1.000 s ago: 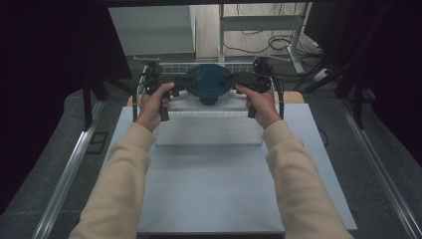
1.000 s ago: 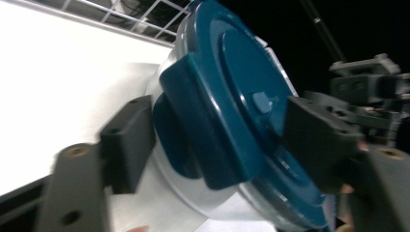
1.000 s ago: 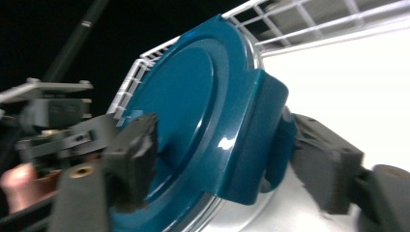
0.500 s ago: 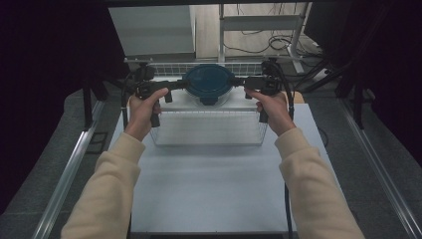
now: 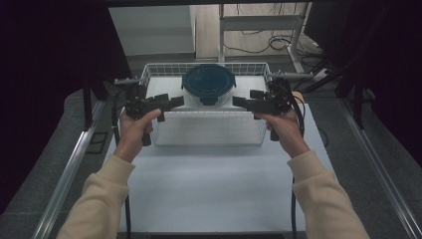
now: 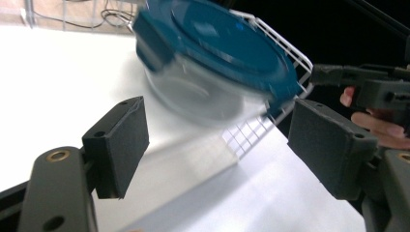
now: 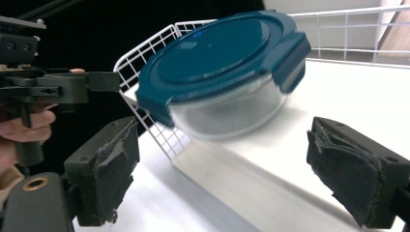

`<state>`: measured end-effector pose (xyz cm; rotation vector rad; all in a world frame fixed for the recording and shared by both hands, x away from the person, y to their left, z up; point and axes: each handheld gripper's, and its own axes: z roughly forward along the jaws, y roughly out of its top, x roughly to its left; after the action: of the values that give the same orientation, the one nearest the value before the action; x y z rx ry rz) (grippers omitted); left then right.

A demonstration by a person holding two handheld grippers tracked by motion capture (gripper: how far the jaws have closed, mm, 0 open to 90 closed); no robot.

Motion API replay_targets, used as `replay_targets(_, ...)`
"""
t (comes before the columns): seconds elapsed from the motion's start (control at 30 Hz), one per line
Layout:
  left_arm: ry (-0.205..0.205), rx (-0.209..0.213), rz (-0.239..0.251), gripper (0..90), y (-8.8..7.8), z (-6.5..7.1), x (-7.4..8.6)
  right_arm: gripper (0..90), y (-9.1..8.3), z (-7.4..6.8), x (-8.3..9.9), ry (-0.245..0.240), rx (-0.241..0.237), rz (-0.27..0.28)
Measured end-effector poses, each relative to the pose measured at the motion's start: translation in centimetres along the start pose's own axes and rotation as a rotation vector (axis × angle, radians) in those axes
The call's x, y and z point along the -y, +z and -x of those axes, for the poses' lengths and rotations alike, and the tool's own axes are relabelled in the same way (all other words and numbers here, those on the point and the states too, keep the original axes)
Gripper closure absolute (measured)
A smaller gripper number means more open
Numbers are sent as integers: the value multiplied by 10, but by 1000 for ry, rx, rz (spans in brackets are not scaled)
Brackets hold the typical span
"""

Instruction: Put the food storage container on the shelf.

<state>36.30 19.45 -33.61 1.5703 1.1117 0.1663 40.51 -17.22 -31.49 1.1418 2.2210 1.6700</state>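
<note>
A round glass container with a dark teal clip lid (image 5: 208,83) sits at the back of a white wire basket (image 5: 149,75). My left gripper (image 5: 171,102) hovers left of it and my right gripper (image 5: 244,103) right of it, both pointing inward and apart from the container. In the left gripper view the container (image 6: 217,53) lies beyond the open left gripper (image 6: 222,145), whose jaws have just been closing slightly on nothing. In the right gripper view the right gripper (image 7: 241,164) has just been opening, with the container (image 7: 222,67) ahead of its bare jaws.
The basket stands at the far end of a pale table (image 5: 214,189), with bare surface between it and the person. Metal rails (image 5: 69,169) run along both sides. Dark curtains, a frame and cables (image 5: 259,45) are behind the table.
Both hands have drawn outward, away from the container's sides, and slightly back toward the person. Both pairs of jaws stand wider than a second ago.
</note>
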Motion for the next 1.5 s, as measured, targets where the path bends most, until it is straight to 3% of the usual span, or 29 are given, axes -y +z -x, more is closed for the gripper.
replay_targets(0.03,1,12,4,218,-4,1,8,113,-7,-6,11,-41,2,28)
replay_targets(0.07,5,18,6,218,-8,1,15,113,-7,-6,11,-41,2,28)
replay_targets(0.1,22,22,10,215,-16,3,29,113,-16,-11,22,-94,1,64)
replay_targets(0.17,35,25,7,211,-21,4,37,113,-25,-16,34,-122,21,81)
replay_targets(0.23,71,21,8,208,-30,7,54,113,-30,-18,40,-127,20,84)
replay_targets(0.3,103,1,-7,201,-37,8,74,114,-41,-23,62,-154,25,89)
replay_targets(0.37,111,-12,-29,197,-40,7,91,114,-47,-25,76,-172,41,83)
replay_targets(0.4,111,-12,-29,193,-40,7,91,114,-47,-25,76,-172,41,83)
replay_targets(0.43,122,-30,-39,192,-40,5,107,116,-52,-27,93,-192,61,76)
replay_targets(0.47,122,-30,-39,189,-40,5,107,116,-52,-27,93,-192,61,76)
replay_targets(0.5,117,-46,-57,184,-40,2,124,117,-56,-26,109,-192,69,62)
replay_targets(0.53,117,-46,-57,183,-40,2,124,117,-56,-26,109,-192,69,62)
replay_targets(0.57,125,-66,-74,182,-39,-1,138,118,-58,-25,125,-181,67,45)
replay_targets(0.6,125,-66,-74,177,-39,-1,138,118,-58,-25,125,-181,67,45)
replay_targets(0.63,142,-97,-107,177,-40,-4,156,119,-60,-22,142,-169,68,28)
replay_targets(0.67,142,-97,-107,175,-40,-4,156,119,-60,-22,142,-169,68,28)
replay_targets(0.7,146,-104,-131,169,-40,-5,161,120,-63,-19,161,-155,72,8)
replay_targets(0.77,141,-124,-134,169,-42,-8,167,122,-64,-17,167,-150,76,-2)
replay_targets(0.8,127,-123,-139,171,-42,-9,173,121,-64,-12,181,-147,95,-46)
replay_targets(0.87,128,-126,-146,171,-42,-9,178,122,-64,-10,187,-149,101,-59)
replay_targets(0.9,127,-126,-161,172,-40,-9,186,122,-65,-3,202,-132,119,-79)
replay_targets(0.93,127,-126,-161,171,-40,-9,186,122,-65,-3,202,-132,119,-79)
replay_targets(1.0,123,-119,-190,171,-35,-8,197,121,-62,6,218,-101,134,-123)
replay_targets(1.07,125,-120,-201,169,-33,-7,200,122,-61,10,224,-97,152,-151)
replay_targets(1.23,136,-139,-190,163,-31,-6,202,123,-64,9,219,-99,165,-108)
replay_targets(1.4,120,-151,-192,156,-27,-11,204,123,-58,13,226,-112,183,-145)
replay_targets(1.5,130,-167,-191,154,-26,-13,205,122,-58,16,225,-104,178,-131)
